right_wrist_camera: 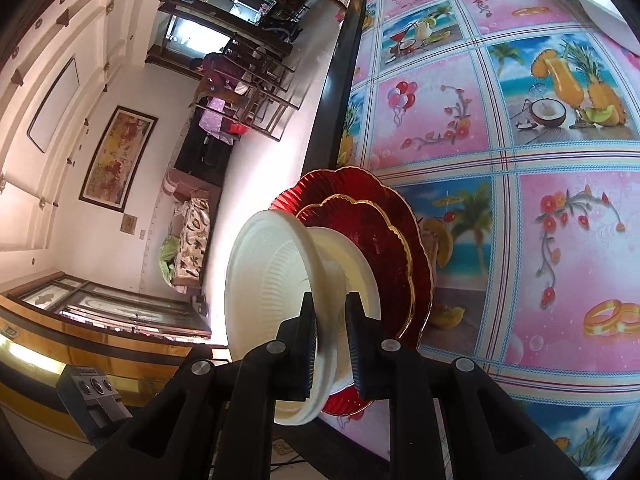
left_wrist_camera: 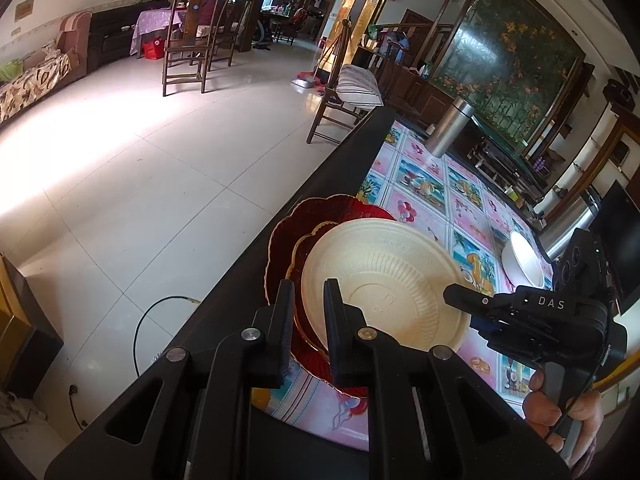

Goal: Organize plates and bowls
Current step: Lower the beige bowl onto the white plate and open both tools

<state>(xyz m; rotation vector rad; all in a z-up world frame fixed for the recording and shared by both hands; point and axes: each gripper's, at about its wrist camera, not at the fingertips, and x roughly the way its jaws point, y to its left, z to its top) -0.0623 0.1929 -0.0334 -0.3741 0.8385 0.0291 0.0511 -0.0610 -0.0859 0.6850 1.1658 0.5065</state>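
The left gripper [left_wrist_camera: 308, 320] pinches the red plates' [left_wrist_camera: 288, 232] edge; the right gripper [right_wrist_camera: 330, 344] straddles the cream bowl's [right_wrist_camera: 276, 280] rim, grip uncertain.

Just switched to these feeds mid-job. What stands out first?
The stack at the table's near edge: a cream ribbed disposable bowl on two red scalloped gold-rimmed plates. The left claw straddles the plates' rim, and the right claw has the bowl's rim between its fingers. The bright pink cartoon-tile tablecloth fills the rest.
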